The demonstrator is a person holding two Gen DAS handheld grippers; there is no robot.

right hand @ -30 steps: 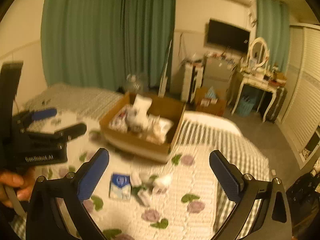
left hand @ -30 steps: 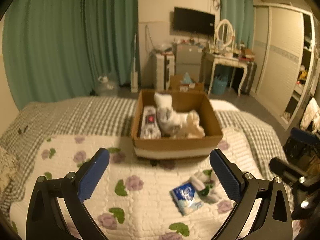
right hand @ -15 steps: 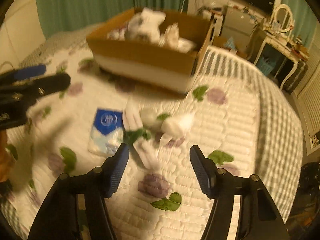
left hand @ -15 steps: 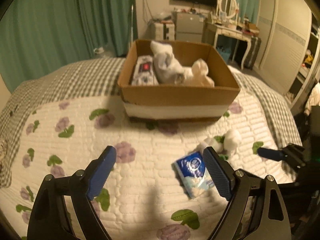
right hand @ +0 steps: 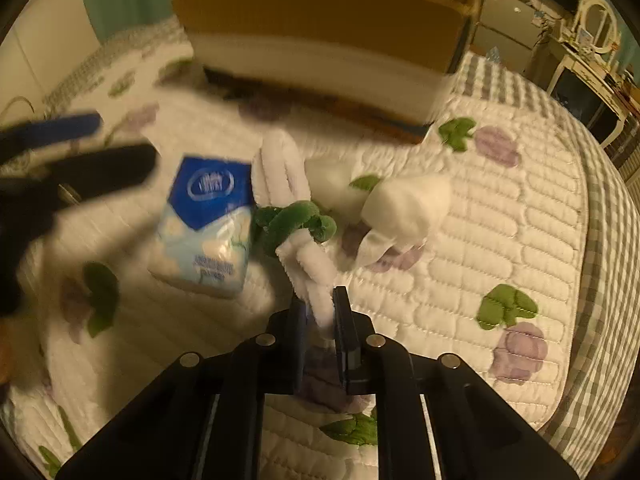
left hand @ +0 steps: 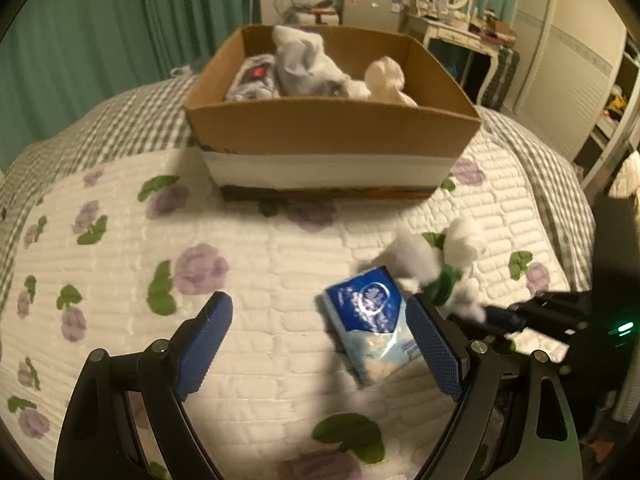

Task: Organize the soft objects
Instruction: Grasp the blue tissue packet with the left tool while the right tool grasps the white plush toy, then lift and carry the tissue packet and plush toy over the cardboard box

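Right wrist view: we see the right gripper (right hand: 320, 312) at lower centre, clenched on the white fuzzy end of a white-and-green plush toy (right hand: 298, 220) lying mid-frame on the floral quilt (right hand: 500, 216). A blue tissue pack (right hand: 204, 220) lies just left of the toy. Left wrist view: the left gripper (left hand: 320, 344) hangs released over the quilt, its right pad beside the pack. The cardboard box (left hand: 332, 132) of soft items sits at upper centre
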